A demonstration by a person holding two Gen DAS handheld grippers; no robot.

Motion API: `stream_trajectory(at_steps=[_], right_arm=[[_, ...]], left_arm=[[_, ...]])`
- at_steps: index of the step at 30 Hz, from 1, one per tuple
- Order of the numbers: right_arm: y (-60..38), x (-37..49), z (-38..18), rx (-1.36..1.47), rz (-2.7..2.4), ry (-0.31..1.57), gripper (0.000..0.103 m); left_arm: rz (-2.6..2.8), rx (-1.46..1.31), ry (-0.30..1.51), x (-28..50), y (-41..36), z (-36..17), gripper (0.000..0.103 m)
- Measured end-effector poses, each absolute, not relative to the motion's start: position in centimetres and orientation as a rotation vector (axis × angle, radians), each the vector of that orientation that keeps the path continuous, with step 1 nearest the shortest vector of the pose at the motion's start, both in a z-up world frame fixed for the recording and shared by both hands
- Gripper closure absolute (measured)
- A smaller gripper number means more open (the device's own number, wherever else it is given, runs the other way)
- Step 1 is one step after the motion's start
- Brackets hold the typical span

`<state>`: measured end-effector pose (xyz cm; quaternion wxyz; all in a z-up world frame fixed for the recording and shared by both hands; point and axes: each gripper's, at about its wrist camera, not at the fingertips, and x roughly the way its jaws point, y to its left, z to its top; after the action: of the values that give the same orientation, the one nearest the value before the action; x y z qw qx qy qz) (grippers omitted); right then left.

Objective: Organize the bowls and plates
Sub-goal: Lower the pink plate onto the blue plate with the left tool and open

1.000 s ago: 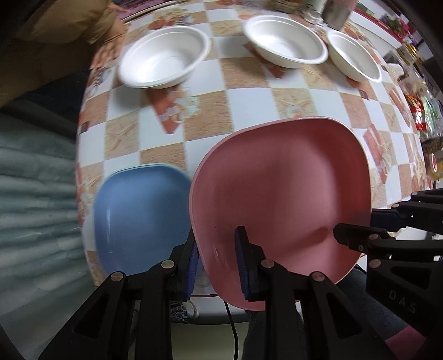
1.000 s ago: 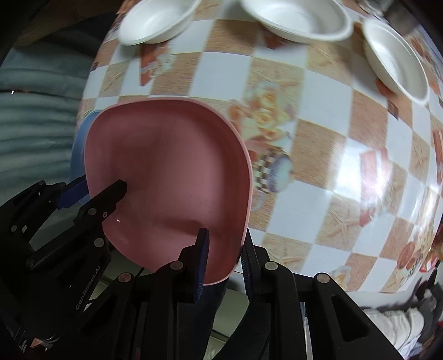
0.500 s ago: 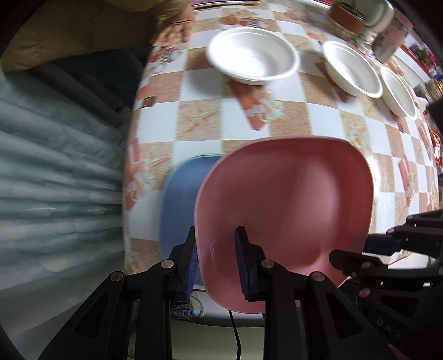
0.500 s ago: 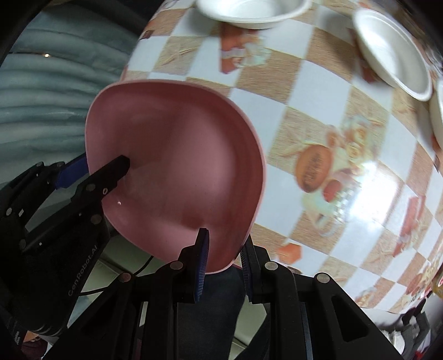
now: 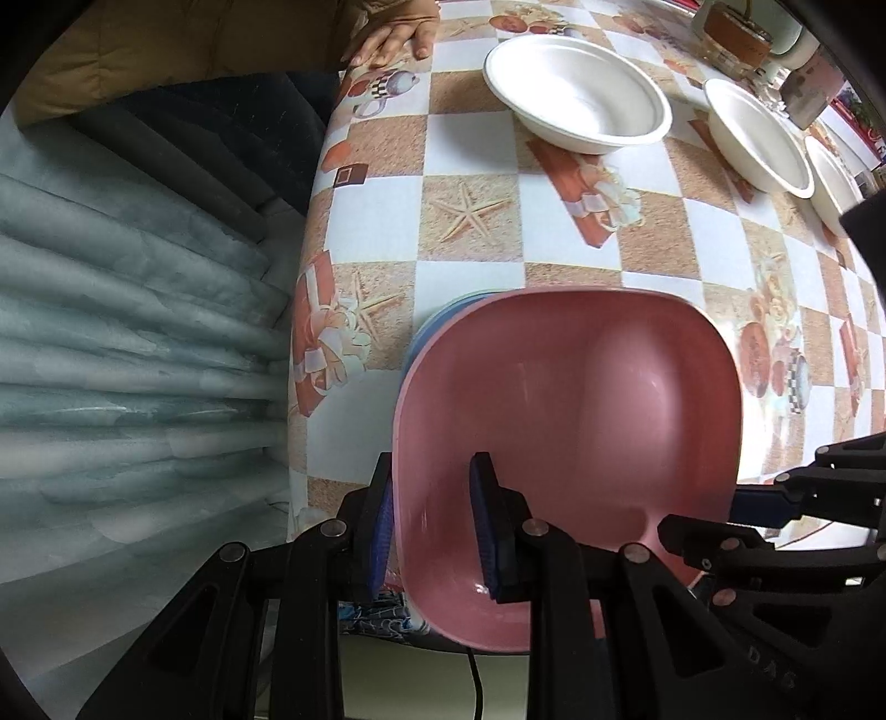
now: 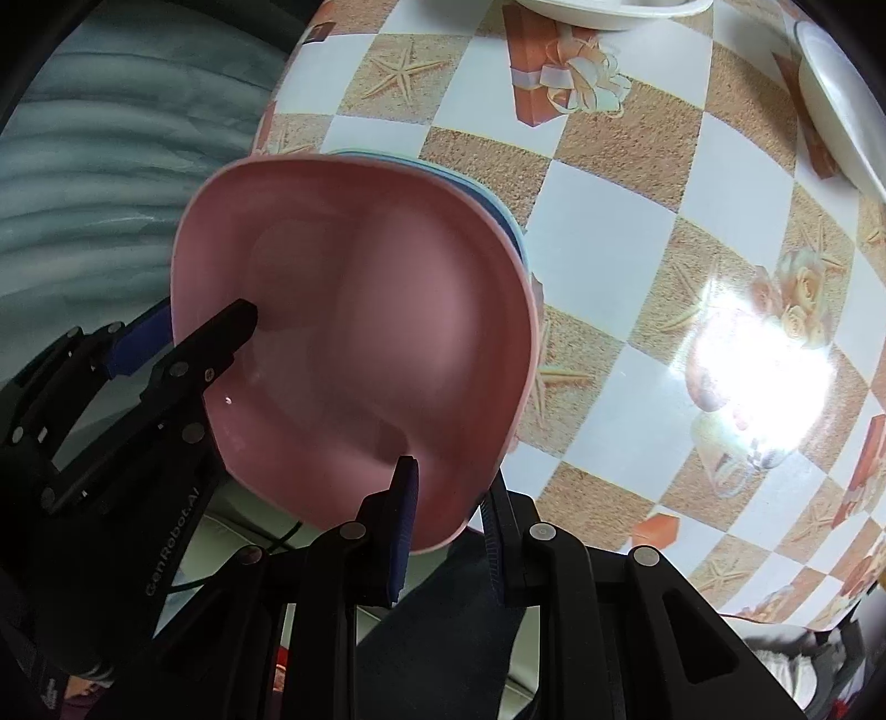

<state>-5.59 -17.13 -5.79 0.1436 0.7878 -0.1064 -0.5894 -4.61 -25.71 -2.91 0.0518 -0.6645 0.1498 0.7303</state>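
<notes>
- Pinching the near rim of the pink plate (image 5: 570, 421) from two sides, the left gripper (image 5: 434, 526) is clamped on its near-left corner and the right gripper (image 6: 446, 512) on its near-right corner; each has one pad inside the plate and one outside it.
- The pink plate is held directly over the blue plate (image 5: 437, 318), of which only a thin crescent shows at 10 to 11 o'clock in the left wrist view and at 1 o'clock in the right wrist view.
- Whether the two plates already touch cannot be told; the remaining move is judged to be a short lowering, with a slight shift toward that exposed crescent to square the stack.
- The stack sits at the near-left corner of the checked tablecloth (image 5: 476, 166), so the table edge lies close at 9 o'clock and at 6 o'clock; little margin is left there.
- Open cloth lies at 12 o'clock, before the white bowl (image 5: 576, 102) and the second white bowl (image 5: 756, 135), both well apart from the plates.
- A bystander's hand (image 5: 396, 39) rests on the far table edge at 11 o'clock, well apart.
</notes>
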Motion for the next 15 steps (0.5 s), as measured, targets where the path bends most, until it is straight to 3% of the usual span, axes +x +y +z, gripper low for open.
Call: stream_trajectory(at_steps=[3,6,7,8,10,11,15], right_arm=[[-17.4,-6.0,-6.3,2.270,-1.697,-0.335,0.078],[-17.6,-6.0,-6.2,2.248,-1.696,-0.341,0.077],[-17.4,-6.0,-6.0,2.250,-1.704,-0.323,0.064],[-17.2,-6.1,-6.0,2.266,-1.730,-0.269,0.041],[-16.2,-6.1,-5.8,2.275,-1.771,-0.215,0.012],[-15.4,-6.1,-5.6,2.266,-1.780,-0.235,0.007],[-12.3,-5.6,-5.5,2.304,-1.822,-0.275,0.007]], left_arm=[[2.243,-2.015,0.472,-5.0,-25.8,-3.2,0.069],[2.271,-2.012,0.445,-5.2,-26.0,-3.2,0.048],[2.289,-2.010,0.445,-5.2,-26.1,-3.1,0.041],[2.315,-2.004,0.445,-5.3,-26.3,-2.9,0.036],[2.319,-2.007,0.391,-5.5,-26.7,-2.5,0.026],[2.316,-2.010,0.356,-5.5,-26.8,-2.3,0.025],[2.287,-2.008,0.320,-5.4,-26.0,-1.9,0.025]])
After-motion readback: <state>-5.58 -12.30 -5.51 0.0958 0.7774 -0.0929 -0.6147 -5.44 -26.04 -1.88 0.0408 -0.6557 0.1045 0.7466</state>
